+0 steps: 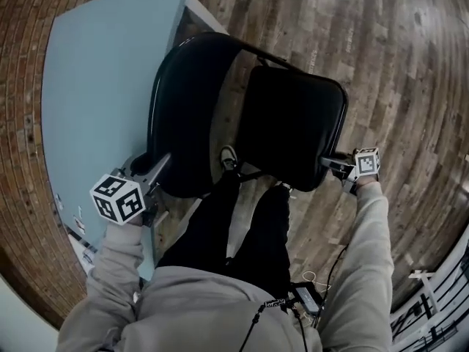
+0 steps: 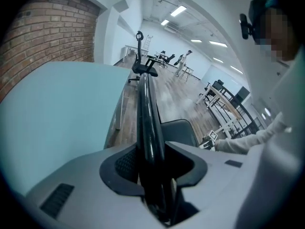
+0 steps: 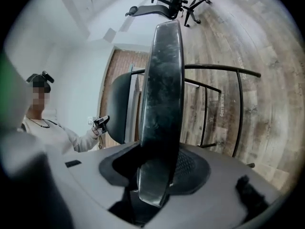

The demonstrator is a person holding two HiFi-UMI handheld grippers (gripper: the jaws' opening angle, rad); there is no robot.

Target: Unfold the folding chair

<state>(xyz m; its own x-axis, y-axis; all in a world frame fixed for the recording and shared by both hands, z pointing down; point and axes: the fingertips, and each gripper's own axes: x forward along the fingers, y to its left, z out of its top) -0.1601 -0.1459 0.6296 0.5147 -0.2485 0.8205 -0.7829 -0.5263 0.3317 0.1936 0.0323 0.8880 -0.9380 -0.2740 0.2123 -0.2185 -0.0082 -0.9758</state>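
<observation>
A black folding chair stands half open in front of me. In the head view its backrest [image 1: 187, 112] is on the left and its seat [image 1: 293, 123] on the right. My left gripper [image 1: 160, 166] is shut on the backrest's near edge, and in the left gripper view that rim [image 2: 147, 113] runs up between the jaws of the left gripper [image 2: 151, 168]. At the seat's near right corner my right gripper [image 1: 327, 163] is shut on the seat. In the right gripper view the seat [image 3: 164, 89] shows edge-on in the right gripper [image 3: 157, 171], with the chair's thin metal legs [image 3: 238, 109] behind it.
A large light-blue panel [image 1: 102, 86] lies close behind the backrest on the left, by a brick wall [image 2: 43, 32]. The floor [image 1: 381, 42] is wooden planks. My own legs and one shoe [image 1: 229, 156] are right under the chair. An office chair [image 3: 167, 1] and tables [image 2: 224, 99] stand far off.
</observation>
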